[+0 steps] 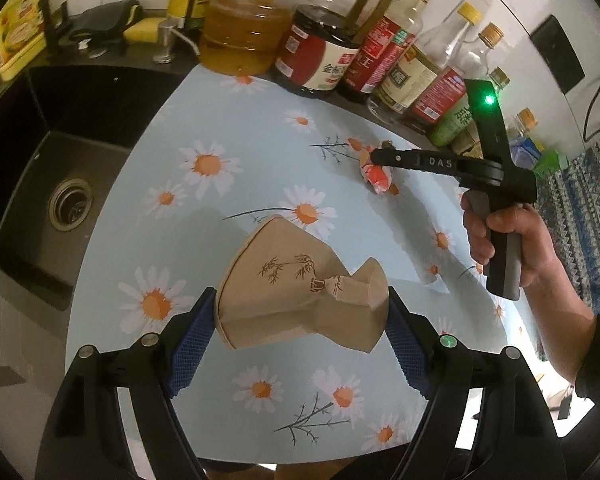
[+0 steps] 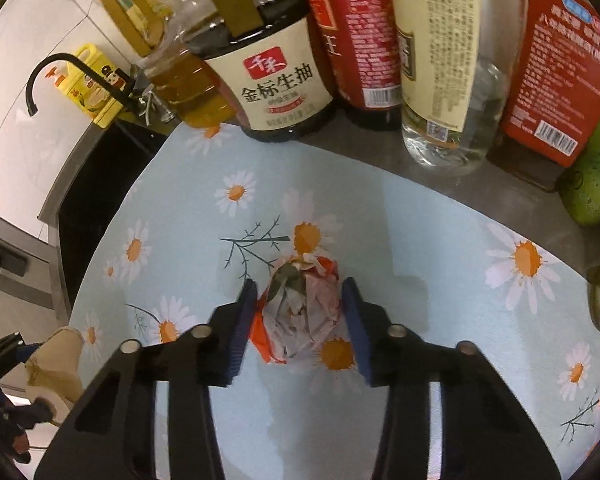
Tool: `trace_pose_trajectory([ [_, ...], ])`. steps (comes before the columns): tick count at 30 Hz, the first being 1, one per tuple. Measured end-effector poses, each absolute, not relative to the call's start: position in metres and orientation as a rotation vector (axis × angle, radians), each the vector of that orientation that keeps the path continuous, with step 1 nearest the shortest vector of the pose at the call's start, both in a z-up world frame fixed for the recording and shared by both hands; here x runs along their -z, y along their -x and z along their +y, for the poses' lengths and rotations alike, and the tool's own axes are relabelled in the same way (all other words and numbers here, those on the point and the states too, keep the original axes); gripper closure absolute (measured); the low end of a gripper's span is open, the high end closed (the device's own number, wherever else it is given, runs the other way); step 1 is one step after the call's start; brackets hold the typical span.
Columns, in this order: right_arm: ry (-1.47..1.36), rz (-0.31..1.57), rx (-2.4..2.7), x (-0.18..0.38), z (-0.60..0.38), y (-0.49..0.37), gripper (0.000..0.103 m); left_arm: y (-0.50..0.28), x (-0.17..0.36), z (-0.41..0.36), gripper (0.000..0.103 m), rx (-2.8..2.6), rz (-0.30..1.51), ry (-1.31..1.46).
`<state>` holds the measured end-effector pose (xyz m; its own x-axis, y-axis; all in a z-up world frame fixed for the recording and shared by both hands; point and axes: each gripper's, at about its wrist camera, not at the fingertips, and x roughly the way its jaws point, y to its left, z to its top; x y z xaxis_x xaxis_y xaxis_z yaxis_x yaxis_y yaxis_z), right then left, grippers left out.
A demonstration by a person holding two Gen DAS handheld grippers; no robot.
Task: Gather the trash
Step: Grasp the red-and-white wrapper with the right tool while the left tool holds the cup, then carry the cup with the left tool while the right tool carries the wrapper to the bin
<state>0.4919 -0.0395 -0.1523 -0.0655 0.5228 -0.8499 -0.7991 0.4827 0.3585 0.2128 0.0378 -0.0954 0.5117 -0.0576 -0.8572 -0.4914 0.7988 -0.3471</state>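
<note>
A crushed brown paper cup [image 1: 284, 304] hangs above the daisy-print cloth [image 1: 220, 128], lying sideways between blue pads [image 1: 192, 344]; my left gripper [image 1: 300, 296] is shut on it. The same cup [image 2: 56, 356] shows at the lower left of the right wrist view. A crumpled red-and-white wrapper [image 2: 304, 312] lies on the cloth near the bottles. My right gripper [image 2: 300, 286] straddles it, and both pads look pressed against its sides. From the left wrist view that gripper [image 1: 380, 158] reaches in from the right onto the wrapper [image 1: 378, 180], held by a hand [image 1: 500, 240].
A row of oil, soy sauce and vinegar bottles [image 1: 320, 52] lines the back edge, close behind the wrapper; the soy sauce jug [image 2: 280, 80] stands nearest. A dark sink [image 1: 40, 168] with a drain lies to the left, with a black faucet [image 2: 56, 68] above it.
</note>
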Motion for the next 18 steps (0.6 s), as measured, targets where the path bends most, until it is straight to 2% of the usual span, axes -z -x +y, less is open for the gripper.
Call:
trace_pose_trajectory([
  [18, 0.2, 1.151, -1.076, 0.103, -0.092, -0.411, 0.064, -0.173, 0.068, 0.039, 0.025, -0.155, 0.964, 0.538],
])
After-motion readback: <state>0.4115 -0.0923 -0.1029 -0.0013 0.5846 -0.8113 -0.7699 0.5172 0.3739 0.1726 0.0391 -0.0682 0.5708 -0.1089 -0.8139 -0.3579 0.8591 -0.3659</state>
